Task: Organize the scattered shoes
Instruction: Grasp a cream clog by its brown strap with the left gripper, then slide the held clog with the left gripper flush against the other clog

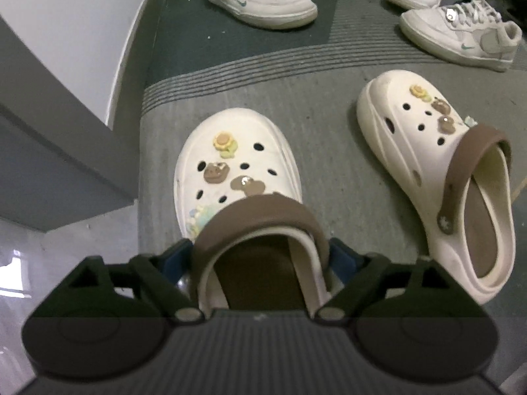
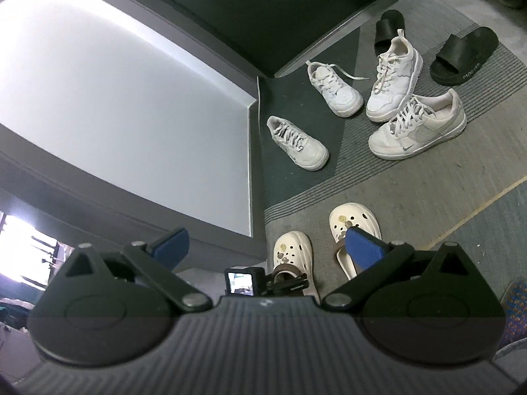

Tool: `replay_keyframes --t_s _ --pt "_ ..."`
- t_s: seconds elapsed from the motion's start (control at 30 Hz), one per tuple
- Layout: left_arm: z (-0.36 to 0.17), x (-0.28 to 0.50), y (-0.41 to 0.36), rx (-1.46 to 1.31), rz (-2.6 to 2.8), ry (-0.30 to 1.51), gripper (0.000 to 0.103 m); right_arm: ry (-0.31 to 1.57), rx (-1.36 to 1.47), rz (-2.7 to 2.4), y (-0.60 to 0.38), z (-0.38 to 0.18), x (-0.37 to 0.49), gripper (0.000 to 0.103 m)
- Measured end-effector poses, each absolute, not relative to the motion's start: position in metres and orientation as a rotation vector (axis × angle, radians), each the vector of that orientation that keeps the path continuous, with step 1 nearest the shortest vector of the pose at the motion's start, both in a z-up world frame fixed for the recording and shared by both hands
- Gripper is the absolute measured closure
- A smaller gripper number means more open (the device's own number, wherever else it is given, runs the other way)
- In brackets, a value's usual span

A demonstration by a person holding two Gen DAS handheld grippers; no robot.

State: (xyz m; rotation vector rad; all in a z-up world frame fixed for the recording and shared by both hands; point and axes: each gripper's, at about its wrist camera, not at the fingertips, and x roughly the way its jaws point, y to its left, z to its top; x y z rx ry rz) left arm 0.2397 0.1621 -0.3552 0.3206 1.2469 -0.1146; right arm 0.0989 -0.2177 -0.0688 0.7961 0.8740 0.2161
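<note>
Left wrist view: left gripper [image 1: 262, 256] straddles the heel of the near clog [image 1: 237, 177] on the mat [image 1: 313, 79], jaws wide; can't tell if the pads actually press. A loose squeeze could let it slip or skew toward the 2nd clog [image 1: 438, 171]. Right gripper [image 2: 266, 247] hangs spread, empty. Sneakers [image 1: 260, 0] further off are cropped.
</note>
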Motion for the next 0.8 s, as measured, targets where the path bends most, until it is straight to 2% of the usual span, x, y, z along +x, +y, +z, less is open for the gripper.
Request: replay_keyframes --t_s 0.07,0.27,0.43,0.8 --pt "-0.349 0.237 0.160 0.326 -0.102 1.225 0.013 0.873 0.795 0.220 -0.217 -0.068 0.098 0.000" --pt "-0.308 0.214 0.136 0.336 -0.166 1.100 0.002 0.843 0.794 0.234 -0.219 -0.060 0.091 0.000" --pt "-0.284 0.196 0.088 0.278 -0.324 1.045 0.000 0.808 0.801 0.247 -0.223 -0.052 0.084 0.000" --pt "-0.321 0.216 0.015 0.066 -0.223 1.264 0.000 0.803 0.852 0.238 -0.231 -0.052 0.081 0.000"
